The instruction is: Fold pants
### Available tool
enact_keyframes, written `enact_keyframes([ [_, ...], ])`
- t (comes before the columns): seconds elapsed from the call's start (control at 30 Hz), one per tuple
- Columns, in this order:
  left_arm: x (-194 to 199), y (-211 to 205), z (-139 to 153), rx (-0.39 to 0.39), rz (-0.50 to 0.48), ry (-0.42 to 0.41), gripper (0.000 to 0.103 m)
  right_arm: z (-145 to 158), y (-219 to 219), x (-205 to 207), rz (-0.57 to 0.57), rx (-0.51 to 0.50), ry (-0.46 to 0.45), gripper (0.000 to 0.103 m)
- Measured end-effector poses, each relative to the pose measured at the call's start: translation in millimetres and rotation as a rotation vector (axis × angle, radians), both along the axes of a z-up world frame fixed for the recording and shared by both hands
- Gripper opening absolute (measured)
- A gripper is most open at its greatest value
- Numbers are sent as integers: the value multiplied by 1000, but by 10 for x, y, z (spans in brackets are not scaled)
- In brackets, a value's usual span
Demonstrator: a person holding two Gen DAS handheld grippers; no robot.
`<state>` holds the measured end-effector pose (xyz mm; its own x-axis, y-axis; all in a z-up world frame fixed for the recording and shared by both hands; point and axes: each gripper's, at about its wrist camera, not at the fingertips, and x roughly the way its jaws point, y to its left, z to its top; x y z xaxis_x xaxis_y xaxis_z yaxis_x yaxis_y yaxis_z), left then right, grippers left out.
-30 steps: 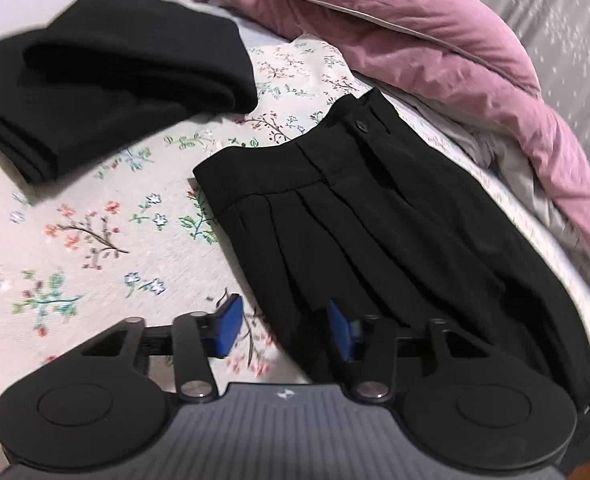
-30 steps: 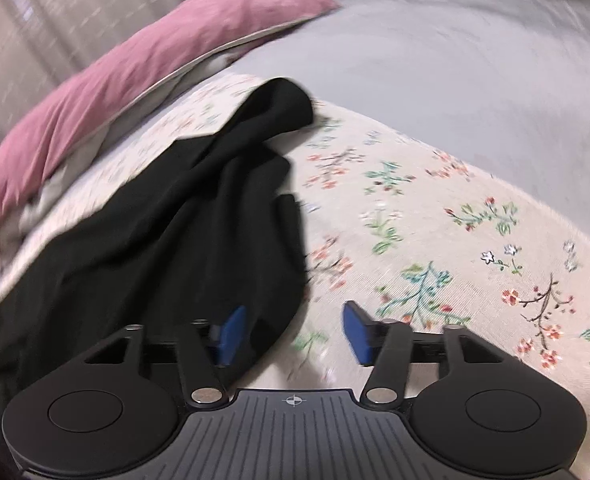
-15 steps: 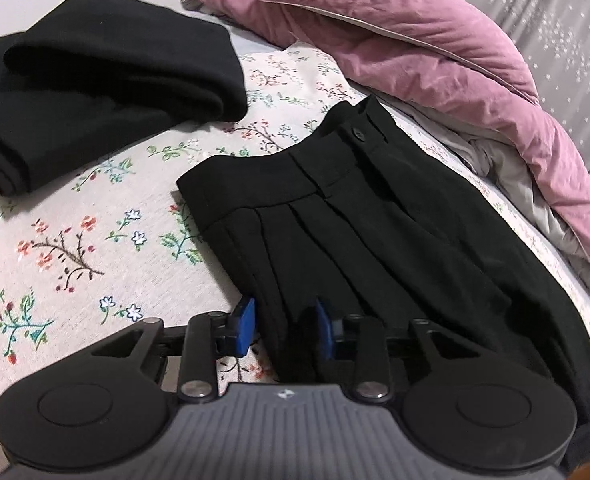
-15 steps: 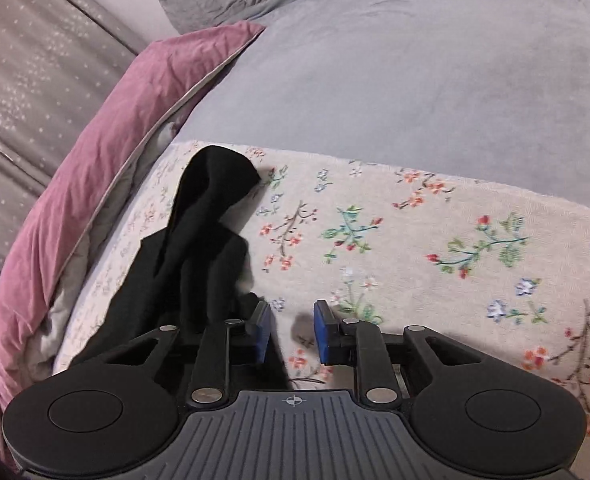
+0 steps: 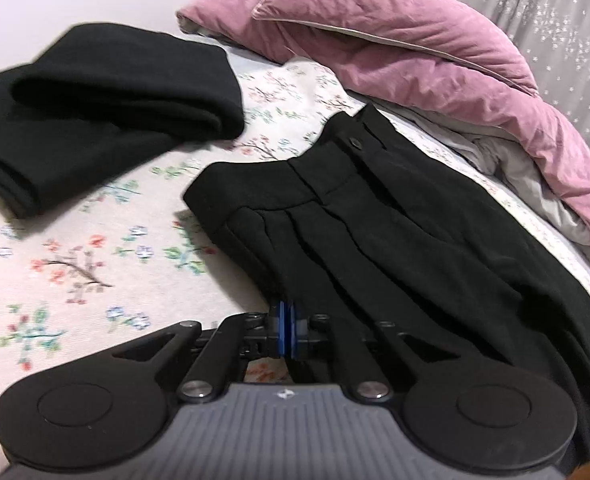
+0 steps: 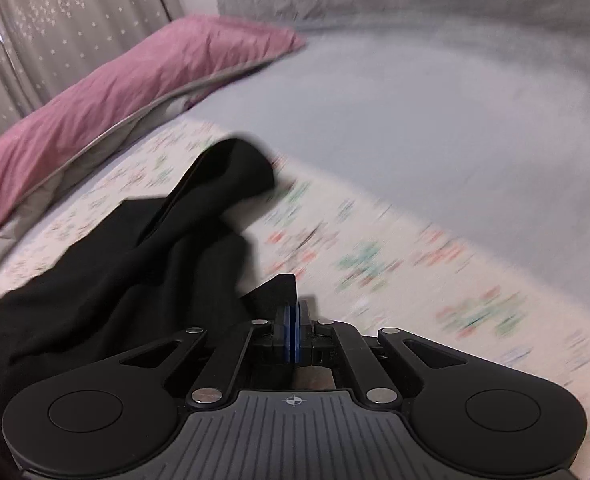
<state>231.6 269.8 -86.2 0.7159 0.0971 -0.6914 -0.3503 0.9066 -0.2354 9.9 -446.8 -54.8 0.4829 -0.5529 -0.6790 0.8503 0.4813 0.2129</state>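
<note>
Black woven fabric, pleated: the pants (image 5: pixel 395 220), laid flat on the floral sheet (image 5: pixel 75 260), waistband and button toward 12 o'clock in the left wrist view, legs running off toward 4 o'clock.

Item, left gripper (image 5: pixel 286 334): blue pads drawn together on the near side edge of the pants, just below the pleats at 6 o'clock, a thin fold of black cloth pinched between them. Its jaws have just been closing.

Item, right gripper (image 6: pixel 293 334): pads likewise pressed together on a peaked corner of the pants (image 6: pixel 135 272) at the leg end, the cloth standing up in a small point above the pads at 12 o'clock. Its jaws have also just been closing (this view is smeared, so the hem's exact lie is hard to read).

Step in hand, by my reading: both grips taken along one long edge, ready for the lengthwise fold.

Next move calls for: lifting both pinches together and carrying that edge across to the far one, keeping the cloth taut between the hands so the pleats do not bunch.

Surroundings: folded black garment (image 5: pixel 95 108) at 10 o'clock, well apart; pink pillow (image 5: pixel 395 52) at 1 o'clock, near the waistband; grey bedding (image 6: pixel 415 120) beyond.
</note>
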Motion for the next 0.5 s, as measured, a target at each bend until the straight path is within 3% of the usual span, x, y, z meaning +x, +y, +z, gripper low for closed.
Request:
enact_keyframes([
  [0.5, -643, -59, 278, 92, -8, 69, 22, 431, 59, -491, -6, -179, 216, 0],
])
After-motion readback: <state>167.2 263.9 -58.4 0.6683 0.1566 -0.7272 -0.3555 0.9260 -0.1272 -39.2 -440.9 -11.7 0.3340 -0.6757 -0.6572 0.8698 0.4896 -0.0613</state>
